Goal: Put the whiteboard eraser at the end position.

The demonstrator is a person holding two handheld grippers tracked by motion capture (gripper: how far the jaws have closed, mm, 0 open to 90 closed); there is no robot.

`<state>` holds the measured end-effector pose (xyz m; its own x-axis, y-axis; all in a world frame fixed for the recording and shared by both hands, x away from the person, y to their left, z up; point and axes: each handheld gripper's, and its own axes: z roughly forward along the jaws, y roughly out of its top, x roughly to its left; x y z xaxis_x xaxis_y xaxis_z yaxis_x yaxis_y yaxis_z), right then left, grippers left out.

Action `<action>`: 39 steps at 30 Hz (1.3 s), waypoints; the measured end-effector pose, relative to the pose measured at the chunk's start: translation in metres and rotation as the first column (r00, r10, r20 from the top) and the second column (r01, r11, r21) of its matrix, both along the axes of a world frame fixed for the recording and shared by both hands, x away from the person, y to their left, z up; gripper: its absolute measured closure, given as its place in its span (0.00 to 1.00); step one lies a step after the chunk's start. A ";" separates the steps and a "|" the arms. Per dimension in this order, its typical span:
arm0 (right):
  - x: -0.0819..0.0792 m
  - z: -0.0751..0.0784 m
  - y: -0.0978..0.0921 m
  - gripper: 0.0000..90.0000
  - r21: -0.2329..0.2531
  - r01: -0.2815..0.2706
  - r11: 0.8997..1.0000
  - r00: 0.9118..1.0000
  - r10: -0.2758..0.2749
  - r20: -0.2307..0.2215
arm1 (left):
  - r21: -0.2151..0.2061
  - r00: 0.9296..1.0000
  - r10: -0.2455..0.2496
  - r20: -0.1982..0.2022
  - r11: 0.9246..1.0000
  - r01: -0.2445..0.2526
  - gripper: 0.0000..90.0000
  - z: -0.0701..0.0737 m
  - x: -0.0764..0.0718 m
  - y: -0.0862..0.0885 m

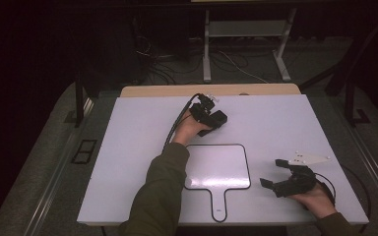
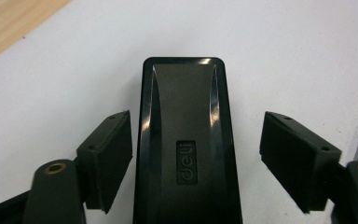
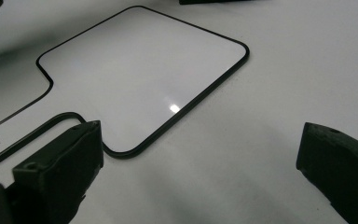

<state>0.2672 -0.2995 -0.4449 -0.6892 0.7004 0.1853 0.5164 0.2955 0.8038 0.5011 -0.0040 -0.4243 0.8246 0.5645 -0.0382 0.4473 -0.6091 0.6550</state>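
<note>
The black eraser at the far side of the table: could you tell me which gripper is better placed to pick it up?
The left. The left gripper already straddles the black eraser, jaws open on either side of it. The right gripper rests open at the near right, beyond the handled whiteboard.

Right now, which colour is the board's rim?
Black, around a white board; clearest in the right gripper view.

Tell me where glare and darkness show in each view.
High view: room beyond the white table is nearly black. Left gripper view: highlights streak the glossy black rectangular eraser between open jaws. Right gripper view: a bright glare spot sits on the black-rimmed white paddle-shaped board.
</note>
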 end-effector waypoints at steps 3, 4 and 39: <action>0.000 -0.001 0.000 0.00 0.006 0.001 1.000 1.000 -0.001 -0.003 | 0.001 1.000 -0.007 0.007 1.000 0.007 0.19 0.002 -0.003 0.004; 0.000 -0.001 0.000 0.00 0.005 0.003 1.000 1.000 -0.003 -0.006 | -0.006 1.000 -0.011 0.008 1.000 0.011 0.17 0.003 -0.005 0.005; -0.002 0.001 -0.002 0.00 0.026 -0.003 1.000 1.000 0.003 -0.002 | -0.132 0.996 -0.004 0.090 0.991 0.016 0.00 0.026 -0.072 0.035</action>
